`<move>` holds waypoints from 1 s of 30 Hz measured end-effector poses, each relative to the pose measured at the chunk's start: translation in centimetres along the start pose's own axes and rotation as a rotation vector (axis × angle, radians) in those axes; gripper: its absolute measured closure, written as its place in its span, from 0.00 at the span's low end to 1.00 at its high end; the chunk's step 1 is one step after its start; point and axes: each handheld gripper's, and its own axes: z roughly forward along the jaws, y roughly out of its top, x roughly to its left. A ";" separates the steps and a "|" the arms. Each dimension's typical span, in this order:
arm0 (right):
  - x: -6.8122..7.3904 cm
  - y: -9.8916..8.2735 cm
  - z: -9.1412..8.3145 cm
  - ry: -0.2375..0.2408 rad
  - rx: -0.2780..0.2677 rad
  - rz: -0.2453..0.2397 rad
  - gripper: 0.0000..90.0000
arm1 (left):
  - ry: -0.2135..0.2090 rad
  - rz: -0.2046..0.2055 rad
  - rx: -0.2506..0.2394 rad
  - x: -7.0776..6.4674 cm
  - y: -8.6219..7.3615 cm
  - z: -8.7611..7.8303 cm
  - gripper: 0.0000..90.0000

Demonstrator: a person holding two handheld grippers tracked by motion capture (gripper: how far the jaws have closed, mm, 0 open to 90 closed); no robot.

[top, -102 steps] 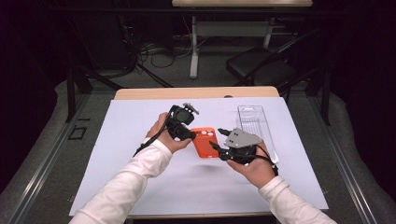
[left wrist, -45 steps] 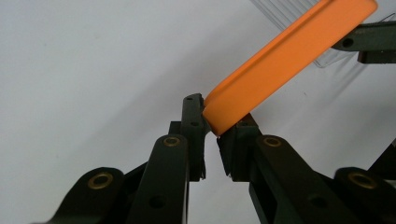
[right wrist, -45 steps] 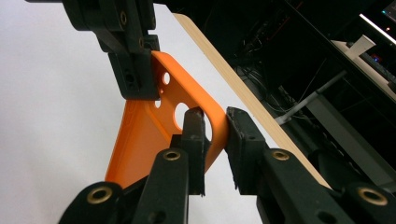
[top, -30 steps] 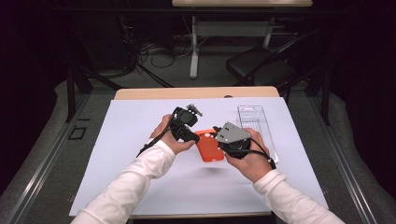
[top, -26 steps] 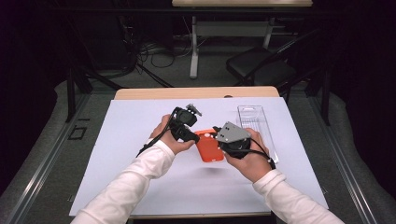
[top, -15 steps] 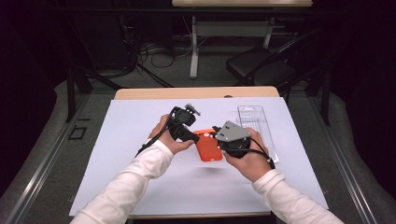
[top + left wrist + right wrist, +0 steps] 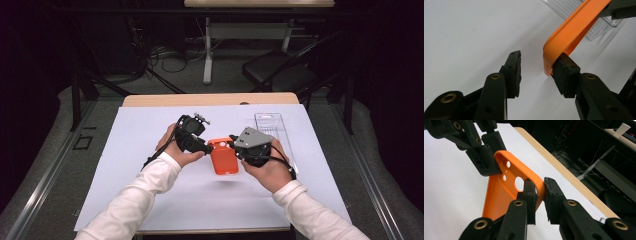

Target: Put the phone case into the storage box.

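An orange phone case (image 7: 223, 160) hangs above the white sheet between my two grippers. My right gripper (image 7: 539, 185) is shut on the case's rim (image 7: 499, 195) near the camera holes, and it shows in the high view (image 7: 236, 146) at the case's right corner. My left gripper (image 7: 539, 56) has just been opening: the case's corner (image 7: 564, 37) rests against one pad (image 7: 564, 72) and the other pad (image 7: 512, 70) stands clear of it. From above, the left gripper (image 7: 204, 145) sits at the case's left corner.
A clear plastic tray (image 7: 272, 125) lies on the white sheet (image 7: 150, 190) just right of my right hand. The wooden table edge (image 7: 210, 99) runs along the far side. A dark chair (image 7: 280, 75) and cables stand beyond it.
Since the earliest frame both hands have shifted slightly toward the far side with the case. Over the last second they stay almost still.
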 end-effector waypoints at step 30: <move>-2.6 -0.2 -1.1 0.031 -0.059 0.070 0.90 | -0.015 0.061 -0.164 0.8 -2.1 -0.5 0.49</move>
